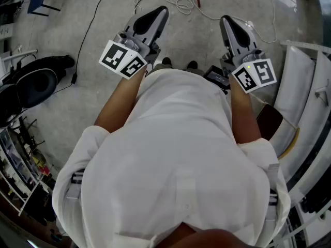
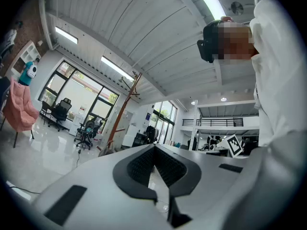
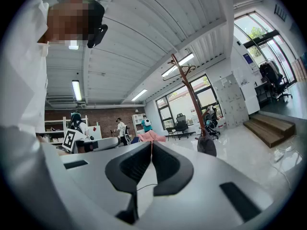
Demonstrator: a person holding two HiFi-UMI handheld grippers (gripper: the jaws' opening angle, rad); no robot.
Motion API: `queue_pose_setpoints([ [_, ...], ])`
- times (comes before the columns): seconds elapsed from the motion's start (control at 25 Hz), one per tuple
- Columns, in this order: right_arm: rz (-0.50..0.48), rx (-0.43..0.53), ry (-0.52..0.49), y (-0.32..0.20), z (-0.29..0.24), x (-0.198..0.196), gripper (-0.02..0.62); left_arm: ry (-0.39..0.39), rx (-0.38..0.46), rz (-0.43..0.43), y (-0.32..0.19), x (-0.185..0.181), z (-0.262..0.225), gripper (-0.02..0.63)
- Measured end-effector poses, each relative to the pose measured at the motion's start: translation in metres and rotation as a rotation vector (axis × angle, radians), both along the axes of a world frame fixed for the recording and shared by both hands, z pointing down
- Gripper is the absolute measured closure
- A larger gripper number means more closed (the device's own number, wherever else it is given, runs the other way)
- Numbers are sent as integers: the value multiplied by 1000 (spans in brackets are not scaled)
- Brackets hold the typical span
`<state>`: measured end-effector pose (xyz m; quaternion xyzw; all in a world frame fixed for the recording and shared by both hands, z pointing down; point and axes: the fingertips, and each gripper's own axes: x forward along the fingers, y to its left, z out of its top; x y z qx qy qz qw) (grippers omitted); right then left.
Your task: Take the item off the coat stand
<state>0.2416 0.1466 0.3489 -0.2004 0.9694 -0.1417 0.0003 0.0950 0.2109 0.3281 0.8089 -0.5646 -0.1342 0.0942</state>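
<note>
The coat stand (image 3: 191,92) is a tall red-brown wooden pole with hooked arms, far off across the shiny floor. A dark grey item (image 3: 207,146) hangs low against the pole. The left gripper view shows the same coat stand (image 2: 124,107) leaning in the distance. My right gripper (image 3: 151,145) is shut with nothing between its pads and points level towards the stand. My left gripper (image 2: 154,147) is also shut and empty. In the head view the left gripper (image 1: 155,15) and the right gripper (image 1: 228,25) are held out in front of a white shirt, over grey floor.
Cables (image 1: 181,4) trail over the concrete floor ahead. A black round device (image 1: 36,84) sits at the left, a white curved frame (image 1: 305,97) at the right. Office chairs (image 2: 60,113) and a pink chair (image 2: 19,107) stand by the windows. Wooden steps (image 3: 268,128) rise at the right.
</note>
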Motion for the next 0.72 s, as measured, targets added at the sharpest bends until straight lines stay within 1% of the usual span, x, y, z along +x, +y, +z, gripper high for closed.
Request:
queue_pose_setpoints([
  [0.12, 25, 10, -5, 1, 1, -1, 571, 0, -25, 6, 0, -6, 9, 592],
  [0.2, 46, 9, -9, 4, 2, -4, 571, -10, -26, 13, 4, -11, 9, 592],
  [0.32, 64, 15, -13, 13, -3, -20, 571, -16, -23, 18, 14, -29, 8, 592],
  [0.4, 66, 22, -16, 20, -5, -32, 571, -7, -30, 12, 20, -43, 10, 592],
  [0.52, 68, 16, -11, 26, -3, -40, 571, 6, -41, 10, 27, -55, 14, 592],
  [0.72, 86, -4, -24, 35, -1, -55, 569, 53, -59, 50, 41, -70, 23, 592],
])
